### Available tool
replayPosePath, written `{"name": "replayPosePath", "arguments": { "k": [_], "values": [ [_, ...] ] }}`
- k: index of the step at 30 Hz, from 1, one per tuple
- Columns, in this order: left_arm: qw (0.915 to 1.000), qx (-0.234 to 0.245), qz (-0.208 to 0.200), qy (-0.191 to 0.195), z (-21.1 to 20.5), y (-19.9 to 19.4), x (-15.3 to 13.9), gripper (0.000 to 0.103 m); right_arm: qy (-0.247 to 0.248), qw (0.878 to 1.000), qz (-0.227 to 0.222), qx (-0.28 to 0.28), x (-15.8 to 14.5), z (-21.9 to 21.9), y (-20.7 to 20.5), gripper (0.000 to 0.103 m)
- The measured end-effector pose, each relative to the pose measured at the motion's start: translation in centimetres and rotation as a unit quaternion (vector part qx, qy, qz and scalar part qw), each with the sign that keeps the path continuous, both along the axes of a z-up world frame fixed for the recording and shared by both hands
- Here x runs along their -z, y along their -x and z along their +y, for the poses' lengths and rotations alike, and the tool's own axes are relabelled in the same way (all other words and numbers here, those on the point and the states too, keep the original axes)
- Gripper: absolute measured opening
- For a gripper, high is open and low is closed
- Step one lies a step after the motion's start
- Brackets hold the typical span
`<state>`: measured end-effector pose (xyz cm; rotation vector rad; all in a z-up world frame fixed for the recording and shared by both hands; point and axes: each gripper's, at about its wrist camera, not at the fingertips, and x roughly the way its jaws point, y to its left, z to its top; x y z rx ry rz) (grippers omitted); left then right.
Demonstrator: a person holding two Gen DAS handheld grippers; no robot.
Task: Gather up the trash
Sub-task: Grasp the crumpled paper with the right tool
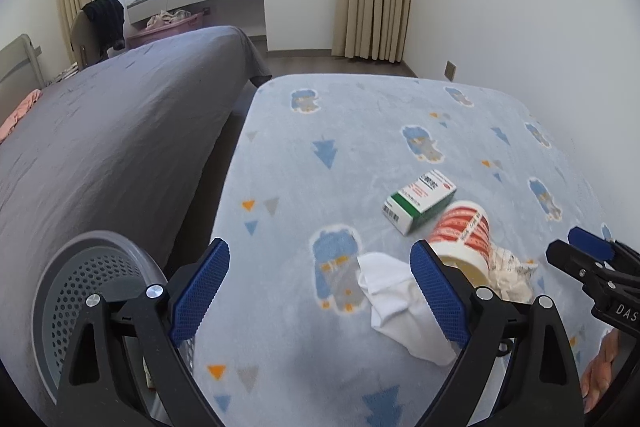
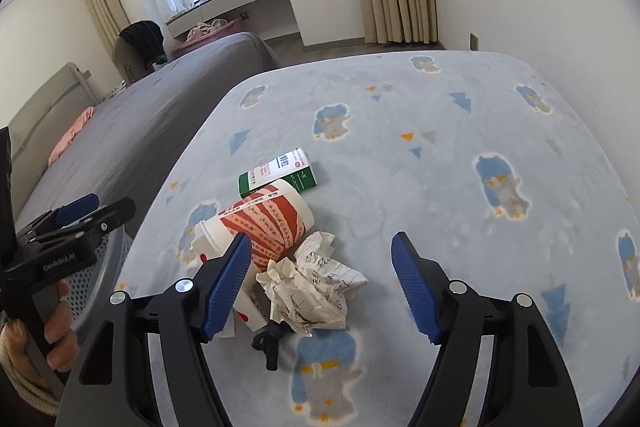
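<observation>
The crumpled paper (image 2: 316, 283) lies on the blue blanket (image 2: 460, 163), touching a tipped paper cup (image 2: 264, 223), with a white tissue (image 1: 394, 303) and a green-and-white carton (image 1: 420, 201) near. It looks light and springy, so I'd pinch it across its bulk; the cup would dent, so take it by its rim. The right gripper (image 2: 320, 283) hangs over the paper, jaws apart and empty. The left gripper (image 1: 320, 291) is spread wide too, beside the grey bin (image 1: 80, 291).

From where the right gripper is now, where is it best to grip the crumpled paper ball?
Grip the crumpled paper ball across its bulky middle, coming down from above. It lies loose on the blanket, between the open fingers of the right gripper, and touches the tipped paper cup on its left.
</observation>
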<state>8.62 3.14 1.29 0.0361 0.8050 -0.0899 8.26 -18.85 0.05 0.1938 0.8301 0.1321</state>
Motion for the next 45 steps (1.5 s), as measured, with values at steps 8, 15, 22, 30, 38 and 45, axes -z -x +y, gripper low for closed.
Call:
{"name": "replayPosePath", "arguments": {
  "k": [8, 15, 22, 30, 38, 45],
  "values": [
    [1.0000, 0.005, 0.001, 0.000, -0.5, 2.1, 1.1, 0.090, 0.028, 0.999, 0.009, -0.017, 1.4, 1.3, 1.0, 0.069],
    [0.9999, 0.008, 0.011, 0.002, -0.3, 2.9, 2.1, 0.090, 0.045, 0.998, 0.019, -0.027, 2.7, 1.9, 1.2, 0.069],
    [0.9993, 0.016, 0.033, 0.004, -0.4, 3.2, 3.5, 0.090, 0.055, 0.997, 0.031, -0.047, 3.6, 2.9, 0.6, 0.069],
    [0.9984, 0.029, 0.049, 0.008, -1.2, 3.1, 4.3, 0.090, 0.068, 0.996, 0.050, -0.031, 4.8, 3.2, -0.6, 0.069],
    [0.9982, 0.031, 0.052, 0.001, -1.7, 3.1, 4.7, 0.090, 0.069, 0.995, 0.065, -0.024, 5.8, 3.3, -1.8, 0.064],
    [0.9981, 0.029, 0.055, -0.002, -1.8, 2.9, 5.1, 0.090, 0.061, 0.996, 0.057, -0.029, 5.5, 3.3, -1.4, 0.053]
  ]
}}
